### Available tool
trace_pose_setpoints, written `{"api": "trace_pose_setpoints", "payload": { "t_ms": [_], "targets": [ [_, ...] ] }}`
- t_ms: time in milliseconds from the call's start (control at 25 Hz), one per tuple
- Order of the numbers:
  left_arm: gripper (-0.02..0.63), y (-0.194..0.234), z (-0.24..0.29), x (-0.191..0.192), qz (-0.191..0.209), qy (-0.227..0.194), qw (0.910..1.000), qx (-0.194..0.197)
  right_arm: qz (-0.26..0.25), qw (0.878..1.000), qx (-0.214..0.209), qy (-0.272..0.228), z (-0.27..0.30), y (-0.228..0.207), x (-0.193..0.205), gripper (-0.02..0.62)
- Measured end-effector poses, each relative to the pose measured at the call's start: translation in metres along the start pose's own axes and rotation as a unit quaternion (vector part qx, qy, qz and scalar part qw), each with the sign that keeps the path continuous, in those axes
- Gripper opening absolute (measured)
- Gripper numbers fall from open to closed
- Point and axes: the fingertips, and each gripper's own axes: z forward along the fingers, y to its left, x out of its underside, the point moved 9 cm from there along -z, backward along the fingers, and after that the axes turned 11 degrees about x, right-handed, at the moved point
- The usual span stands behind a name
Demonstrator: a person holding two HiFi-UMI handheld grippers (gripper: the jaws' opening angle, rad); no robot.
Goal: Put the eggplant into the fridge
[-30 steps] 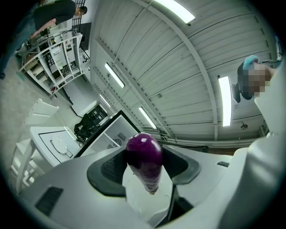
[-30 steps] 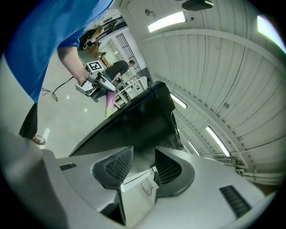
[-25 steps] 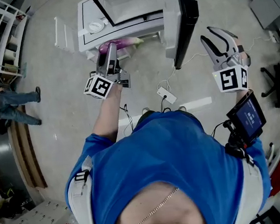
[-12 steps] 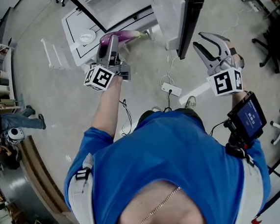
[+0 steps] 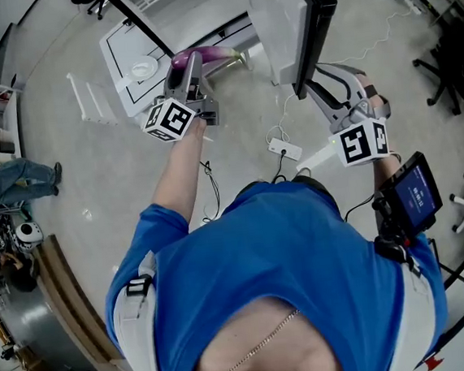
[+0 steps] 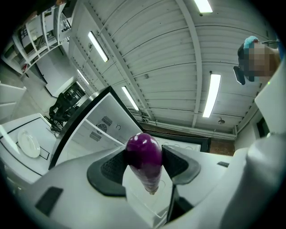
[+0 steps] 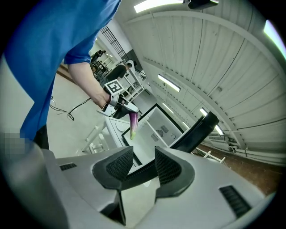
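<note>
Eggplant (image 6: 144,157) is clamped between the left gripper (image 5: 190,69) pads, just in front of the open fridge (image 5: 207,12) and not inside it. In the head view a jaw covers its middle and only the stem end pokes out. The fridge interior is cut off at the frame top. Right gripper (image 7: 144,166) jaws are apart and empty. The black door (image 5: 314,18) edge shows through the gap; contact unclear.

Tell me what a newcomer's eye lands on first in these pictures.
First comes the glossy purple eggplant, clamped in the left tongs and held just in front of the white fridge. Next is the fridge's black-edged door, standing wide open, with the right tongs open close to its edge.
</note>
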Motion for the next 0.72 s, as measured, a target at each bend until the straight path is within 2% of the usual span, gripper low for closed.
{"api": "trace_pose_setpoints", "payload": {
  "t_ms": [440, 720],
  "targets": [
    [0.256, 0.011, 0.061, 0.021, 0.029, 0.017, 0.9994, -0.007, 0.019, 0.999, -0.015, -0.026, 0.002, -0.013, 0.014, 0.155],
    [0.256, 0.03, 0.106, 0.035, 0.028, 0.039, 0.9988, 0.009, 0.036, 0.999, -0.012, -0.026, 0.002, -0.011, 0.012, 0.155]
  ]
}}
